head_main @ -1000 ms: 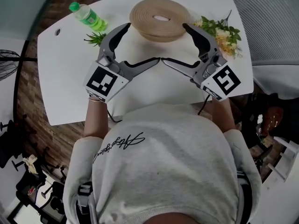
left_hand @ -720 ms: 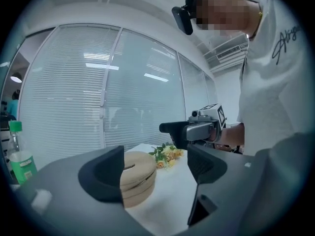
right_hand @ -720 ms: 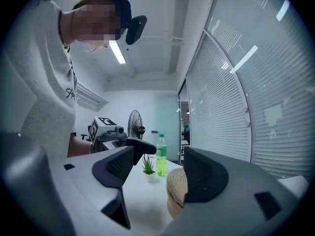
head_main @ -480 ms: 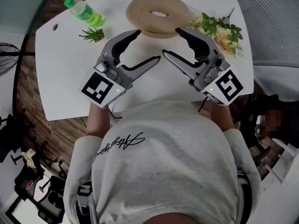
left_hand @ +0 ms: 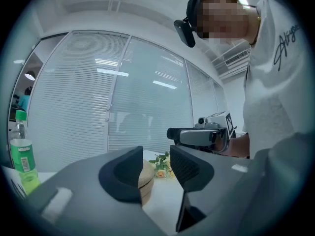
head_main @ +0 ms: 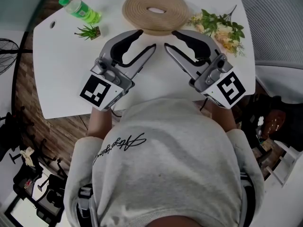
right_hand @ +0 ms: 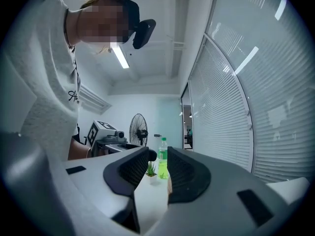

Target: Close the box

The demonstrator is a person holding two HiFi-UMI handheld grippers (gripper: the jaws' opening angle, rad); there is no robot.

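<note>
Both the left gripper (head_main: 147,39) and right gripper (head_main: 169,39) are narrowing from their earlier wide spread to slim, empty gaps, while the woven box (head_main: 154,11) is looking light, stiff and best gripped at its rim.

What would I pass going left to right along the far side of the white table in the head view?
green bottle → round woven box → flowers

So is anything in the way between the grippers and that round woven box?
No, nothing visible. The left gripper and right gripper hang close to the near edge of the round woven box, with only white table between. Both grippers' jaws have just been closing, with nothing between them.
</note>
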